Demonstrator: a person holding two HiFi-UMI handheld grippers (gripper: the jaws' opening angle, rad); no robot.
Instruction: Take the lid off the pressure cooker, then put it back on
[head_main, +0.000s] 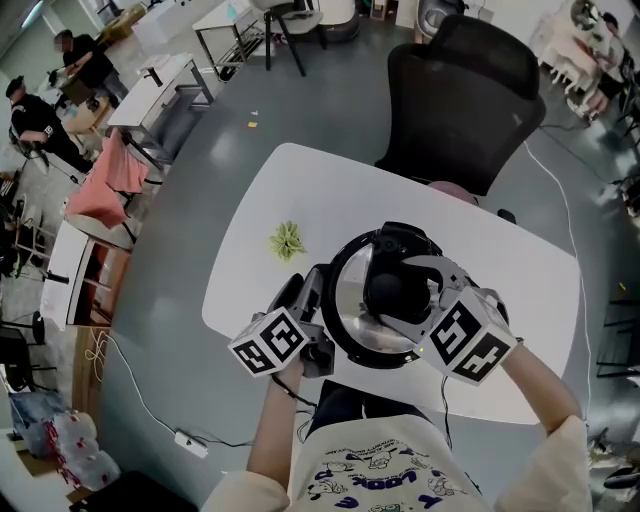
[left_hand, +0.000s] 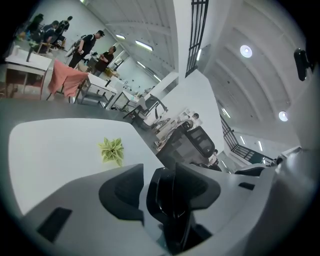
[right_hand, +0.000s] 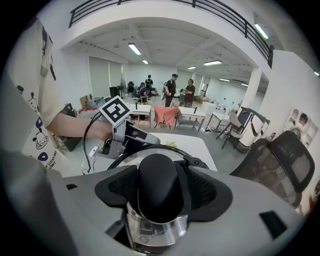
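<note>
Nearest, at the near edge of the bench (head_main: 260, 240) and about midway along it, stands the pressure cooker (head_main: 338, 338), directly in front of the person. Its lid (head_main: 347, 305) appears to be seated on the pot. Whether it is locked cannot be told.

The left gripper (left_hand: 167, 187) comes in from the cooker's left side. Its jaws are clamped on the black side handle (left_hand: 172, 200), which fills the narrow gap between them. The right gripper (right_hand: 157, 192) reaches down over the top. Its jaws stand wide but are closed on the rounded black knob (head_main: 395, 285) at the lid's centre, and both pads look pressed against its flanks.

The lid is probably stiff and fairly heavy, polished steel with a dark rim. The bare metal would likely be slippery and gives the jaws nothing to hold. The knob looks like the right place to take it, gripped low where it is broadest so the smooth dome cannot slide upward out of the pads. A lid of this kind most likely has to be twisted free before it lifts. The hold on the side handle should keep the pot from turning or skidding on the smooth bench.

Farther along, toward the left edge, a small green leafy ornament (head_main: 288, 240) lies well apart from the cooker. Beyond the far edge stands a black office chair (head_main: 470, 100).
</note>
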